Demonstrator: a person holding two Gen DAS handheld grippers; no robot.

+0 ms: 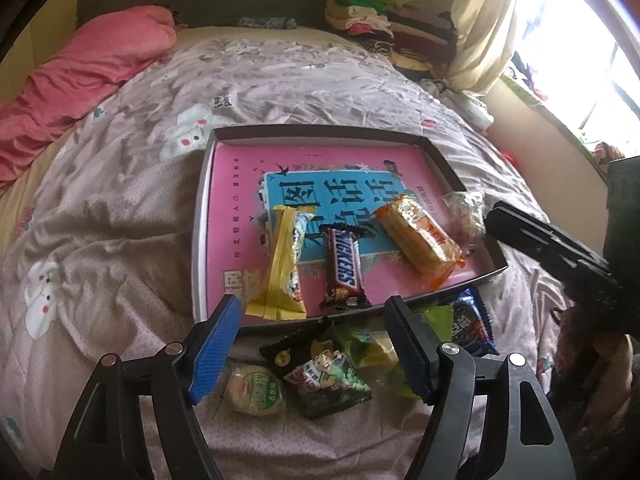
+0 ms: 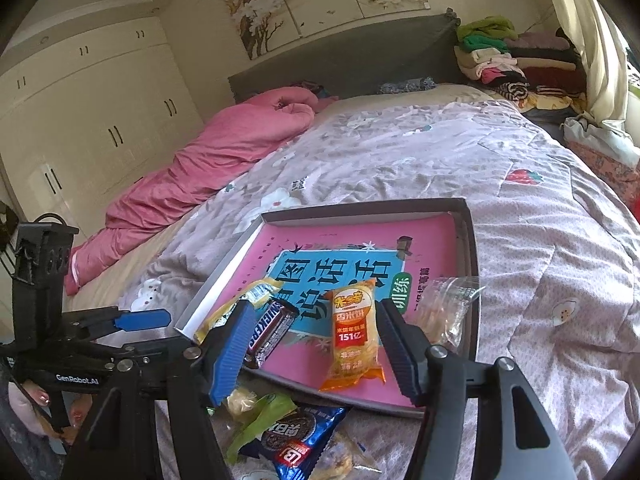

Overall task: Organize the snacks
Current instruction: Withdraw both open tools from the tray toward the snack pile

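Loose snack packets lie nearest on the bed (image 1: 120, 208): a green peanut bag (image 1: 320, 376), a round biscuit pack (image 1: 256, 390) and a blue cookie pack (image 1: 472, 320), all just outside the tray (image 1: 320, 130). Inside it rest a yellow wafer (image 1: 280, 268), a chocolate bar (image 1: 342, 272), an orange rice cracker (image 1: 420, 236) and a clear bag (image 1: 466, 216). Left hand-held gripper (image 1: 316, 344) hangs open and empty above the peanut bag; right hand-held gripper (image 2: 316, 344) is likewise open, empty, over the tray's near edge. To do the next pick well, I would drop the left jaws squarely astride the peanut bag, pinch its middle, lift clear of the rim, and set it beside the chocolate bar
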